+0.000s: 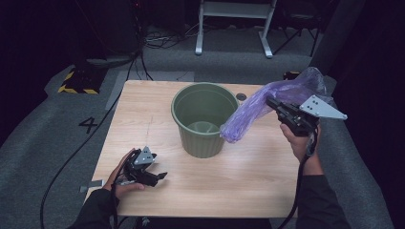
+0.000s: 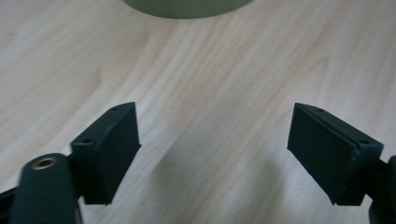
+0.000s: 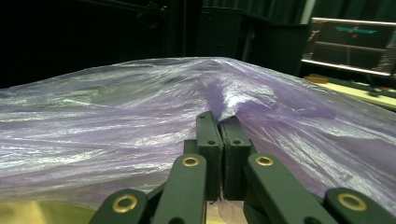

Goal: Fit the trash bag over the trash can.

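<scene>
A green plastic bin [image 1: 204, 118] stands upright in the middle of the wooden table [image 1: 258, 176]. My right gripper [image 1: 273, 103] is raised to the right of the bin and shut on a crumpled purple plastic bag [image 1: 267, 102]. The bag's lower end hangs by the bin's right rim. In the right gripper view the closed jaws pinch the purple bag [image 3: 140, 116], which spreads across the picture. My left gripper [image 1: 161, 176] rests low near the table's front left corner, held in a hand. Its jaws stand open over bare wood in the left gripper view [image 2: 215, 149], with the bin's base [image 2: 187, 7] ahead.
A white-legged stand [image 1: 234, 24] and cables lie on the grey floor beyond the table. A yellow-and-black striped base [image 1: 76, 81] sits at the back left. A small dark disc [image 1: 241, 97] lies on the table behind the bin.
</scene>
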Demonstrator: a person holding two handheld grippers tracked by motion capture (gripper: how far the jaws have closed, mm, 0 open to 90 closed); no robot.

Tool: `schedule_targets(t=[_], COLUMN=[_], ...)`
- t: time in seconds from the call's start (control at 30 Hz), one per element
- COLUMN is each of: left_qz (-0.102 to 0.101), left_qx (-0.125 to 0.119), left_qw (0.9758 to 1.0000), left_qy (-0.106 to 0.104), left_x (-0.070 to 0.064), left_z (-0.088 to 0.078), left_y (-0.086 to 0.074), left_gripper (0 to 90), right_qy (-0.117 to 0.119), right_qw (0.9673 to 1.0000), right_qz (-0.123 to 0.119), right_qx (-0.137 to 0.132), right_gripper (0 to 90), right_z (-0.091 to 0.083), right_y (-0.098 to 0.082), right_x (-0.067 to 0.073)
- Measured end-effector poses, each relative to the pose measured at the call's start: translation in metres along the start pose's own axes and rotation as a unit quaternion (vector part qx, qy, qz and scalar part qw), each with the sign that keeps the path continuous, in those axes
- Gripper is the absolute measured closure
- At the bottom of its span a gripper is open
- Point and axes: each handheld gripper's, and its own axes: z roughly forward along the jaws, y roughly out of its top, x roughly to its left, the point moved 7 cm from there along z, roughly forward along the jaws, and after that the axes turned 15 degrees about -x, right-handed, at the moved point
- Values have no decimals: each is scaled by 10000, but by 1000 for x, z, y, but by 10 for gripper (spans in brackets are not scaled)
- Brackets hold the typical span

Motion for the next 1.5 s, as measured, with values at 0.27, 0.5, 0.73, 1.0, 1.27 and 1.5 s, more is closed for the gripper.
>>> schedule_targets(t=[0.27, 0.5, 0.73, 1.0, 1.27, 1.5], left_qz=[-127, -65, -18, 34, 107, 487], left_qx=[-182, -610, -941, -1208, -1509, -1558], left_qw=[9997, 9978, 9950, 9919, 9875, 9852], left_qy=[87, 244, 337, 401, 448, 518], left_x=[7, 7, 10, 11, 9, 5], left_z=[-8, -24, -39, -49, -54, -48], left_y=[8, 31, 51, 74, 106, 141], left_gripper=[157, 157, 156, 158, 157, 163], right_qy=[-139, -294, -419, -308, -213, -104], right_qw=[9997, 9987, 9973, 9965, 9950, 9950], right_qz=[-120, -156, -306, -444, -620, -625], right_qx=[181, 382, 514, 636, 758, 776], right_gripper=[883, 881, 875, 867, 851, 841], right_z=[22, 36, 43, 50, 53, 55], right_y=[-9, -22, -30, -38, -43, -47], right_x=[1, -3, 0, 12, 24, 31])
